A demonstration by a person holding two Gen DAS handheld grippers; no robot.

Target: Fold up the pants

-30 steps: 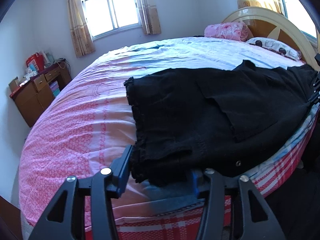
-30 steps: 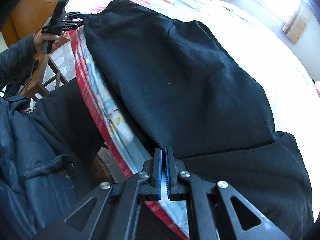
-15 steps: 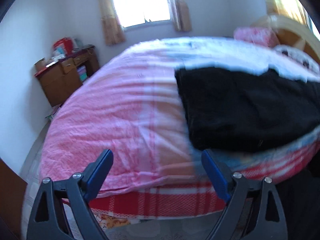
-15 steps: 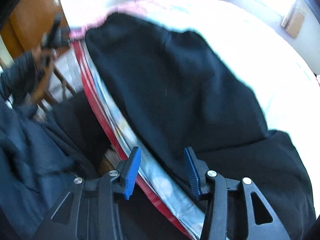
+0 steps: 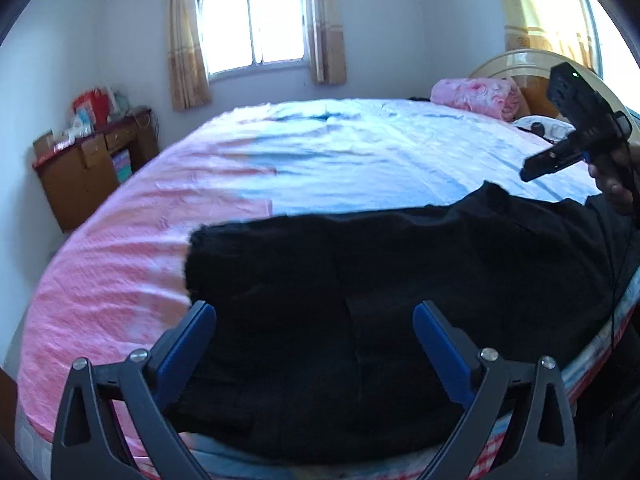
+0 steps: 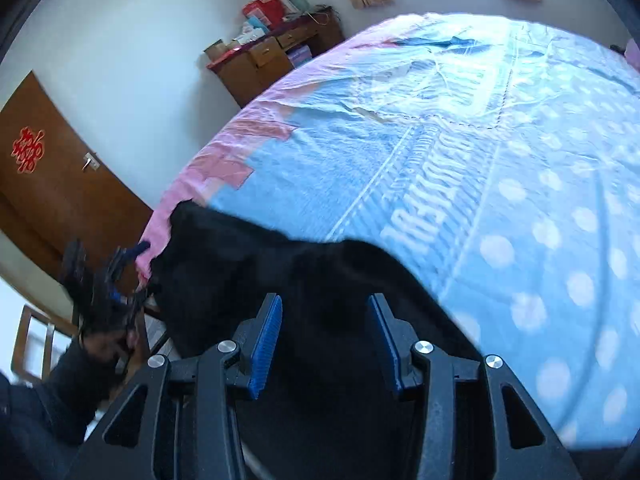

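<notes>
The black pants [image 5: 380, 292] lie folded lengthwise along the near edge of the bed [image 5: 320, 152]. They also show in the right wrist view [image 6: 280, 280]. My left gripper [image 5: 314, 316] is open and empty, hovering over the pants near their left end. My right gripper [image 6: 324, 320] is open and empty above the pants' other end. It shows in the left wrist view [image 5: 556, 160], raised above the bed at the right. The left gripper shows blurred at the far left of the right wrist view [image 6: 120, 268].
The bedspread is pink at the foot and pale blue farther up. A pink pillow [image 5: 476, 94] lies by the wooden headboard [image 5: 516, 64]. A wooden dresser [image 5: 88, 164] stands by the wall under the window [image 5: 256, 28]. A brown door [image 6: 48, 176] is left of the bed.
Both grippers let go of the pants and opened. The left gripper swung back over the pants' left end. The right gripper lifted up and away from the bed edge.
</notes>
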